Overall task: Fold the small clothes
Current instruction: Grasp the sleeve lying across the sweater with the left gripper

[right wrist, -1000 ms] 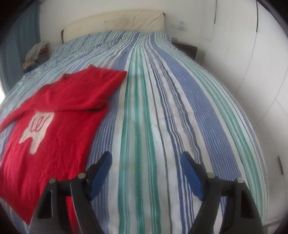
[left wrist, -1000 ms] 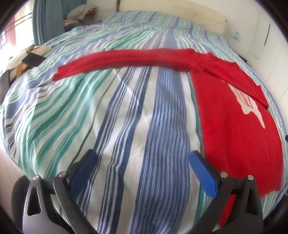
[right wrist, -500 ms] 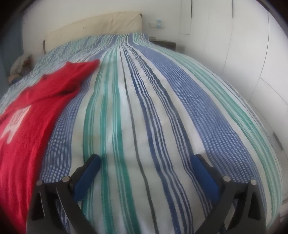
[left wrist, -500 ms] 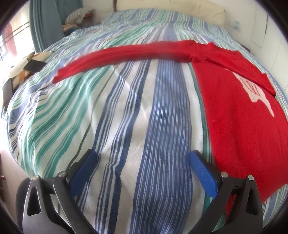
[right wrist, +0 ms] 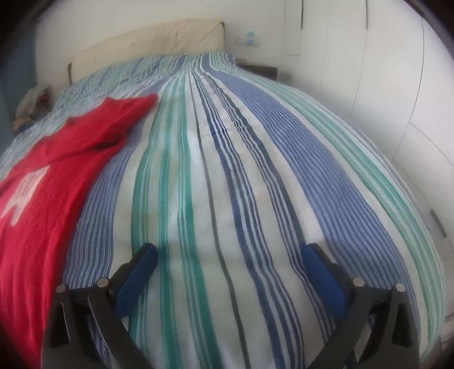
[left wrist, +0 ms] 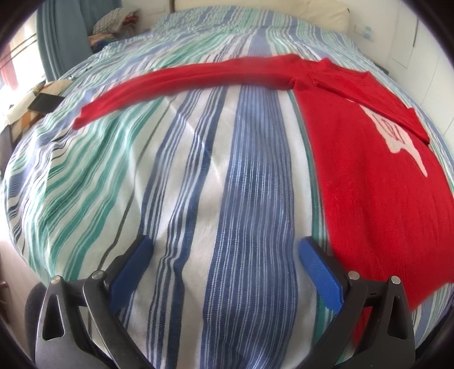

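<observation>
A red long-sleeved top (left wrist: 369, 181) with a white print lies flat on the striped bedspread (left wrist: 198, 184). One sleeve (left wrist: 181, 79) stretches out to the left; the other is folded across the chest. My left gripper (left wrist: 224, 249) is open and empty, over the bedspread left of the top's lower edge. In the right wrist view the top (right wrist: 42, 198) lies at the left. My right gripper (right wrist: 229, 252) is open and empty over bare bedspread (right wrist: 255, 170), to the right of the top.
A cream headboard (right wrist: 147, 42) and white wardrobe doors (right wrist: 383, 85) bound the bed at the back and right. A blue curtain (left wrist: 62, 34), a pile of clothes (left wrist: 113, 25) and a dark tablet (left wrist: 45, 102) lie beyond the bed's left edge.
Both grippers have shifted over the bed, staying open. The right view swung right so less of the top shows, then back a little. The top has not moved.
</observation>
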Demonstrator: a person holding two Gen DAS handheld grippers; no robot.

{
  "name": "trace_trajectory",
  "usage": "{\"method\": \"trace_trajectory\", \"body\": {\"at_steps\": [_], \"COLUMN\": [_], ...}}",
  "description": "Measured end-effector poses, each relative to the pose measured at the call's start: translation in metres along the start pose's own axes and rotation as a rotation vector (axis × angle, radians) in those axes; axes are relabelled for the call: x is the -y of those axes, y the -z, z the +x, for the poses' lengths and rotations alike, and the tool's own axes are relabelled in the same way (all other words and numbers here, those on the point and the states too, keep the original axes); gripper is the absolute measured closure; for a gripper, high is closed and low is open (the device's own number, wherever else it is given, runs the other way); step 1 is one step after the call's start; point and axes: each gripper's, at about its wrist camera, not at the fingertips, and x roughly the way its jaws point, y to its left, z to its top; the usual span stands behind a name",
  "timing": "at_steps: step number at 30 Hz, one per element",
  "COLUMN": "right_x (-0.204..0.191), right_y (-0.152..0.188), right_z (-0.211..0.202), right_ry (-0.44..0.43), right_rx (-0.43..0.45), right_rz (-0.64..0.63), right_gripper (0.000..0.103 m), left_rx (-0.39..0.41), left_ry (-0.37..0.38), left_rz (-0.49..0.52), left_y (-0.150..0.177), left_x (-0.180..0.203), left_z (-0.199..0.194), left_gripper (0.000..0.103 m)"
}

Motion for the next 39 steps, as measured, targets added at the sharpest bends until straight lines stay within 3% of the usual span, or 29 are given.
{"method": "trace_trajectory", "body": {"at_steps": [3,7,12,17,22,26,28,31,35,39], "right_x": [-0.001,-0.003,-0.002,-0.005,-0.010,-0.007,-0.005,-0.006,-0.004,-0.008], "right_y": [0.000,-0.003,-0.019,-0.039,-0.045,-0.021,-0.012,-0.012,-0.011,-0.011], "right_z": [0.000,0.000,-0.005,-0.032,-0.028,0.012,0.010,0.011,0.012,0.014], "right_ry": [0.000,0.005,-0.014,-0.013,-0.008,0.007,-0.005,0.000,-0.015,0.006], "right_rx": [-0.009,-0.038,-0.137,-0.053,-0.027,-0.126,-0.058,-0.056,-0.046,-0.042], "right_rz": [-0.004,-0.010,-0.011,-0.021,-0.021,-0.007,-0.005,-0.012,-0.007,-0.029], "right_gripper": [0.001,0.001,0.001,0.001,0.001,0.000,0.000,0.000,0.000,0.000], "left_rx": [-0.005,0.047,0.064,-0.017,0.021,-0.026,-0.031,0.003,0.042,-0.041], "left_ry": [0.023,0.140,0.098,0.070,0.046,0.073,0.122,0.155,0.064,-0.013], "left_rz": [-0.008,-0.055,-0.034,-0.099,-0.065,-0.044,-0.043,-0.097,-0.262,-0.406], "left_y": [-0.005,-0.032,-0.067,-0.068,-0.059,-0.058,-0.062,-0.085,-0.128,-0.156], "left_x": [-0.001,-0.004,-0.008,-0.023,-0.016,-0.019,-0.028,-0.062,-0.145,-0.220], "left_z": [-0.005,-0.018,0.006,0.049,0.046,0.031,0.017,0.000,0.003,0.037], "left_gripper": [0.001,0.001,0.001,0.001,0.000,0.001,0.001,0.001,0.002,0.003]}}
